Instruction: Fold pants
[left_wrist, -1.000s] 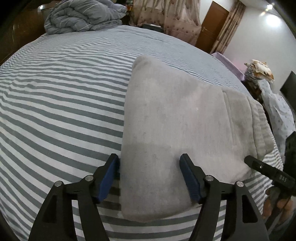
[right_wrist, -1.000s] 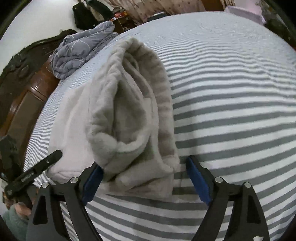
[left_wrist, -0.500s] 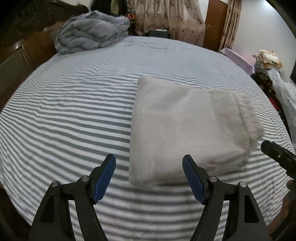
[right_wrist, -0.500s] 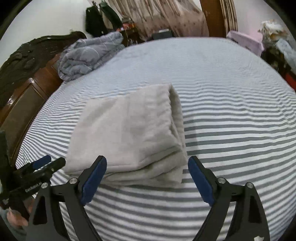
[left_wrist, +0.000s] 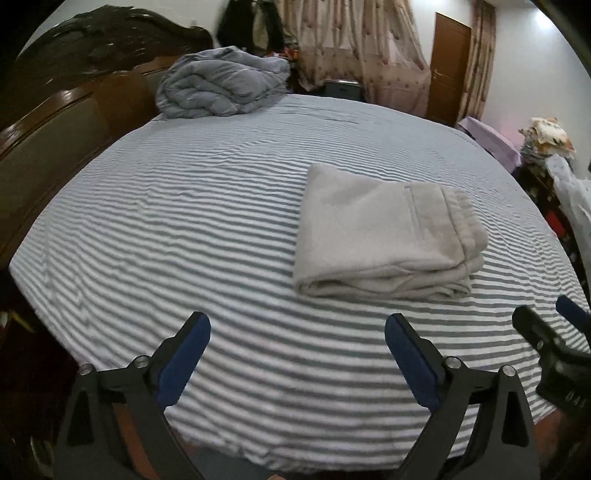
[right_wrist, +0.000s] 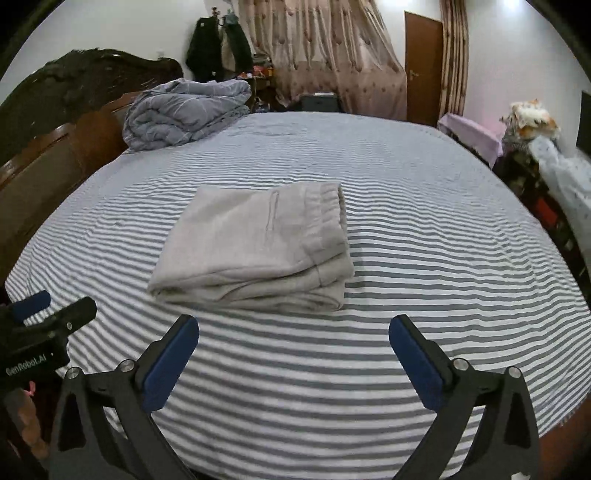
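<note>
The light grey pants (left_wrist: 380, 232) (right_wrist: 255, 247) lie folded into a thick rectangular stack on the striped bed (left_wrist: 184, 229) (right_wrist: 424, 229), waistband to the right. My left gripper (left_wrist: 297, 343) hovers over the bed's near edge, short of the stack and apart from it. Its jaws are opening wide and hold nothing. My right gripper (right_wrist: 293, 350) hangs likewise in front of the stack, jaws opening wide and empty. Each gripper also shows at the edge of the other's view: the right gripper (left_wrist: 550, 343) and the left gripper (right_wrist: 48, 317).
A bundled blue-grey quilt (left_wrist: 221, 88) (right_wrist: 184, 114) sits at the bed's far left by the dark wooden headboard (left_wrist: 74, 110). Beyond the bed are curtains (right_wrist: 332, 55) and a brown door (right_wrist: 423, 66). Cluttered furniture with cloths (right_wrist: 546, 155) stands along the right side.
Both grippers have let go of the pants and drawn back and up from them, their jaws spreading wider. The pants have settled flat as a folded stack on the bed.
</note>
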